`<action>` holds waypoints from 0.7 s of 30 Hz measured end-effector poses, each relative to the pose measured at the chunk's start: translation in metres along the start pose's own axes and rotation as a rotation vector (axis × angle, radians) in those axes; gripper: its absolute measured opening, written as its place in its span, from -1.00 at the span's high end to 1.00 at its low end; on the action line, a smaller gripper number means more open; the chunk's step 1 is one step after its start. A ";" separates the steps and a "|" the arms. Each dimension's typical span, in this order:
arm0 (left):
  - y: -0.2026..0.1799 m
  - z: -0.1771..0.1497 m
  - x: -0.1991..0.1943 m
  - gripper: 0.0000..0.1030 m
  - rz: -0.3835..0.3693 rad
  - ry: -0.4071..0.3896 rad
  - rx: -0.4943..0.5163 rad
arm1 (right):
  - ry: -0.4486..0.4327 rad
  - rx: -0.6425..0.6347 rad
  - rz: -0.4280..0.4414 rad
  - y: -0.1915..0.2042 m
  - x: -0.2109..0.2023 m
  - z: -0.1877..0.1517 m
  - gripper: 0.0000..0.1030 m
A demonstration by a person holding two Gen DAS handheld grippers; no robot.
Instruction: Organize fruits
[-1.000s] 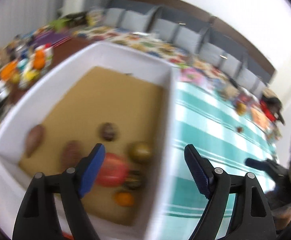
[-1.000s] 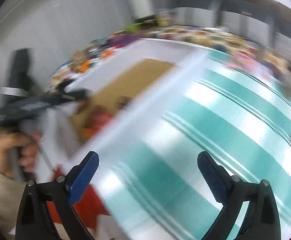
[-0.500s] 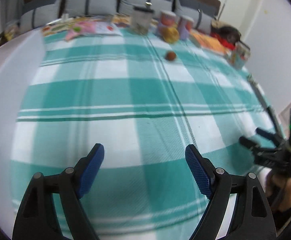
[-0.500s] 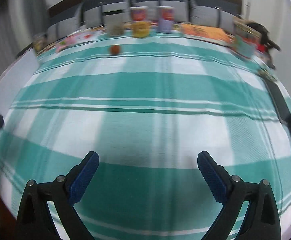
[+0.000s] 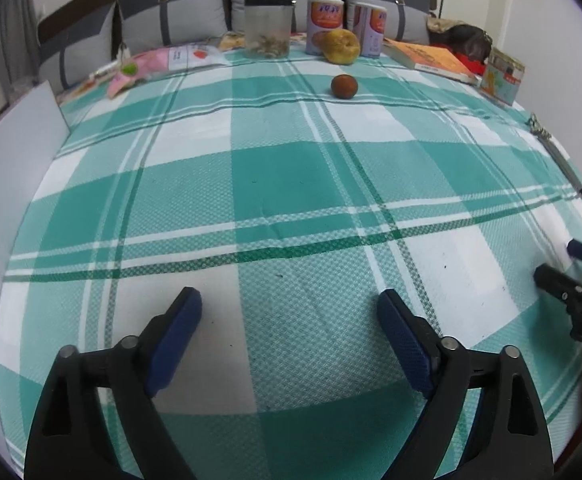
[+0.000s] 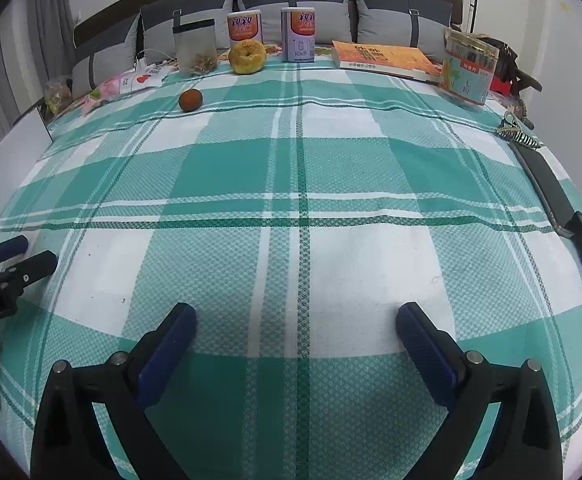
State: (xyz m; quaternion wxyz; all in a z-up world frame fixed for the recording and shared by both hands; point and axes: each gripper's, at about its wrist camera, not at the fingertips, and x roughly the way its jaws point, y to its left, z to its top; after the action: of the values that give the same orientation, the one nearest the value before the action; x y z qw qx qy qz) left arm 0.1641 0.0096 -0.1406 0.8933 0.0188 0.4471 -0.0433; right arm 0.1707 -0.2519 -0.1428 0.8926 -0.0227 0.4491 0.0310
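A small brown round fruit (image 5: 344, 86) lies on the green checked cloth, far ahead; it also shows in the right wrist view (image 6: 190, 100). A yellow pear-like fruit (image 5: 341, 46) stands behind it near the cans, also in the right wrist view (image 6: 247, 56). My left gripper (image 5: 289, 312) is open and empty above the near cloth. My right gripper (image 6: 296, 324) is open and empty too. Each gripper shows at the edge of the other's view: the right one (image 5: 571, 268), the left one (image 6: 15, 258).
The white box wall (image 5: 7, 160) stands at the left. At the far edge stand a clear jar (image 5: 267, 27), two cans (image 5: 325, 24), an orange book (image 6: 387, 58) and a printed tin (image 6: 469, 70). A black strap (image 6: 547, 184) lies at the right.
Both grippers swung right, away from the white box with fruits, to face the checked cloth. They stayed open and empty.
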 end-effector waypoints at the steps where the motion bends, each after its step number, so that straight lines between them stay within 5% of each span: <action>1: 0.000 0.001 0.001 -0.83 0.000 0.005 -0.001 | 0.001 -0.001 -0.009 0.001 0.000 0.000 -0.97; 15: 0.000 0.007 0.004 -0.86 -0.011 0.032 -0.013 | 0.002 0.006 -0.008 0.000 0.001 0.000 -0.98; 17: -0.003 0.032 0.008 -0.86 -0.087 0.016 -0.010 | 0.002 0.006 -0.008 0.000 0.001 0.000 -0.98; 21: -0.024 0.103 0.033 -0.86 -0.104 -0.011 0.028 | 0.001 0.008 -0.004 -0.001 0.000 0.001 -0.98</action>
State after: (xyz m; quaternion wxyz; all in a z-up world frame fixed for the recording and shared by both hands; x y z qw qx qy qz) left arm 0.2634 -0.0237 -0.1049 0.8918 0.0080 0.4420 -0.0961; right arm 0.1714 -0.2525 -0.1428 0.8926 -0.0201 0.4495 0.0272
